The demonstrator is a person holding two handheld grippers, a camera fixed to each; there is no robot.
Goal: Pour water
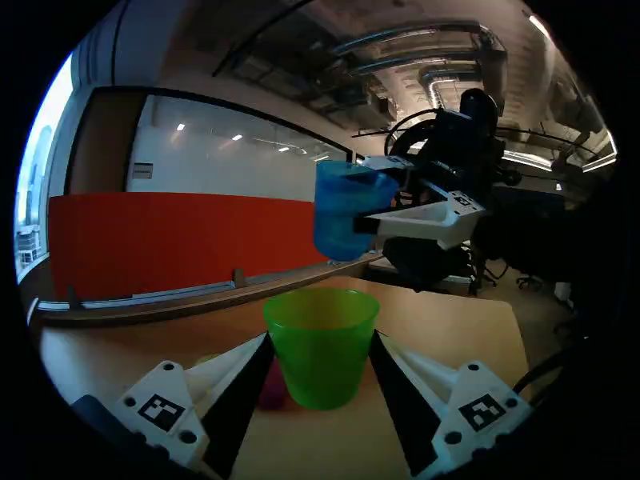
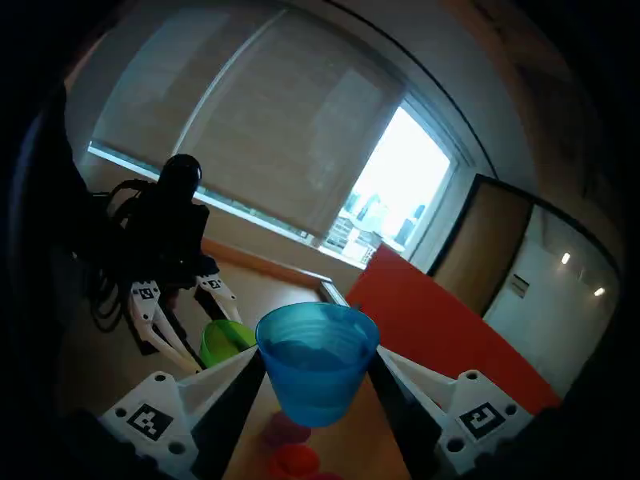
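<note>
A green cup (image 1: 320, 360) stands upright between the fingers of my left gripper (image 1: 320, 340), which is shut on it just above the wooden table (image 1: 448, 320). Higher up and beyond it, a blue cup (image 1: 346, 210) hangs in the air, held by my right gripper (image 1: 364, 214). In the right gripper view the blue cup (image 2: 318, 368) sits between my right gripper's (image 2: 318, 356) fingers, roughly upright, with water inside. Farther off to the left there, the green cup (image 2: 222, 340) is held by the left gripper (image 2: 214, 340).
A small purple object (image 1: 272, 394) lies on the table behind the green cup. Red round pieces (image 2: 292, 458) lie on the table under the blue cup. A red partition (image 1: 176, 240) runs along the table's far edge, with office chairs (image 1: 528, 232) beyond.
</note>
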